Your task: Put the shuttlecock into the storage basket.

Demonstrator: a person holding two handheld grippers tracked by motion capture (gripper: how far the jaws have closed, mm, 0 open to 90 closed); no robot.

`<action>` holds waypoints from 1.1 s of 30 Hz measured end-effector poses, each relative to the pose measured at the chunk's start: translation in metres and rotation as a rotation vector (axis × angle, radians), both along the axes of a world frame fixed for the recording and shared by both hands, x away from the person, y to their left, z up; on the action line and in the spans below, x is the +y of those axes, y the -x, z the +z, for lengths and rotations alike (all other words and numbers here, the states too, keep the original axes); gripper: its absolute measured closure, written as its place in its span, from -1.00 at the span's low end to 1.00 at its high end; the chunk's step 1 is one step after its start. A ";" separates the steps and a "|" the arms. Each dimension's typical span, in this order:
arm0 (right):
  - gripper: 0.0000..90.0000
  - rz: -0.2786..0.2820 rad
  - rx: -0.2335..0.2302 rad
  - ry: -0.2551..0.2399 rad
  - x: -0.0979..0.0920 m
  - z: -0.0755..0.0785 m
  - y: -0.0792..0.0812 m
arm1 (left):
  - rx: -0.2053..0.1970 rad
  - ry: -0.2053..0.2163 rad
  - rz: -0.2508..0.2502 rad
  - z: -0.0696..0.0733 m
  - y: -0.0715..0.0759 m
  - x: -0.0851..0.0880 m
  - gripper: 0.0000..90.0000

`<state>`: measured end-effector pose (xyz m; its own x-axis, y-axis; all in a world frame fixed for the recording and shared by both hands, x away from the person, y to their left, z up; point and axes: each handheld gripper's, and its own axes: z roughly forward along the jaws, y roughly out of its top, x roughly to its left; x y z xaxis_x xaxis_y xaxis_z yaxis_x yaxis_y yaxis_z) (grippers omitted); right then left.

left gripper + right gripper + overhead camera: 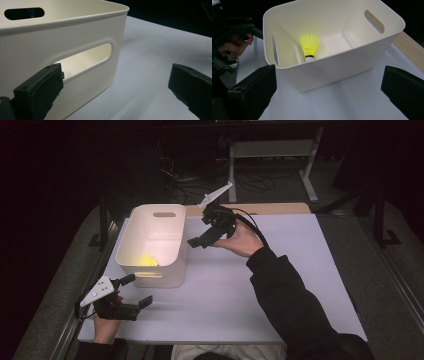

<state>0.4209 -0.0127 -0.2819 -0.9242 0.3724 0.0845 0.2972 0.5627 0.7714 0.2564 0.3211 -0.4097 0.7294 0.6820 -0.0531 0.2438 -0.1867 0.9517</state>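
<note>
the left gripper [139, 291] is held low at the table's [280, 285] near left corner, jaws spread wide and empty, just beside the bin's [170, 270] handle slot. one white bin is seen, with one yellow shuttlecock [309, 47] lying inside. the right gripper [196, 241] is raised beside the bin's right rim, tilted toward it, jaws wide and empty.

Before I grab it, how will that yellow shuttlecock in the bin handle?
The shuttlecock probably weighs almost nothing. Its mesh skirt looks thin, so it may flex under the jaws. It stands cork-down in the white bin and would likely tip if nudged.
</note>
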 end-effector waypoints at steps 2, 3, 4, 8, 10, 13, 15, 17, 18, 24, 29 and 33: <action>-1.00 -0.002 -0.001 -0.001 -0.002 0.000 0.001 | 0.000 0.000 0.001 0.000 0.000 0.000 -1.00; -1.00 -0.004 0.000 -0.001 -0.003 -0.001 0.002 | 0.000 0.000 0.001 0.000 0.000 0.000 -1.00; -1.00 -0.004 -0.003 0.000 -0.004 -0.001 0.002 | 0.000 0.002 0.001 0.000 0.000 0.000 -1.00; -1.00 -0.011 -0.003 -0.005 -0.009 -0.001 0.003 | 0.001 0.002 0.002 0.000 0.000 0.000 -1.00; -1.00 -0.012 -0.005 -0.005 -0.011 -0.002 0.004 | 0.001 0.002 0.002 0.000 0.000 0.000 -1.00; -1.00 -0.023 -0.002 0.001 -0.014 -0.003 0.005 | 0.001 0.000 0.002 0.000 0.000 0.000 -1.00; -1.00 -0.026 -0.004 0.007 -0.016 -0.005 0.005 | 0.001 -0.001 0.002 0.000 0.000 0.000 -1.00; -1.00 -0.032 0.003 0.006 -0.019 -0.006 0.006 | 0.001 -0.001 0.003 0.000 0.000 0.000 -1.00; -1.00 -0.033 0.000 0.007 -0.020 -0.007 0.006 | 0.001 -0.002 0.003 0.000 0.000 0.000 -1.00; -1.00 -0.050 0.002 -0.004 -0.031 -0.009 0.008 | 0.002 -0.002 0.003 0.000 0.000 0.000 -1.00; -1.00 -0.060 0.007 -0.013 -0.038 -0.013 0.008 | 0.002 -0.005 0.004 0.000 0.000 0.000 -1.00; -1.00 -0.065 0.012 -0.014 -0.041 -0.015 0.009 | 0.002 -0.004 0.005 0.000 0.000 0.000 -1.00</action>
<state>0.4119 -0.0539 -0.2969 -0.8972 0.4300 0.1012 0.3420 0.5310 0.7753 0.2559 0.3211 -0.4101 0.7262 0.6855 -0.0520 0.2470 -0.1896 0.9503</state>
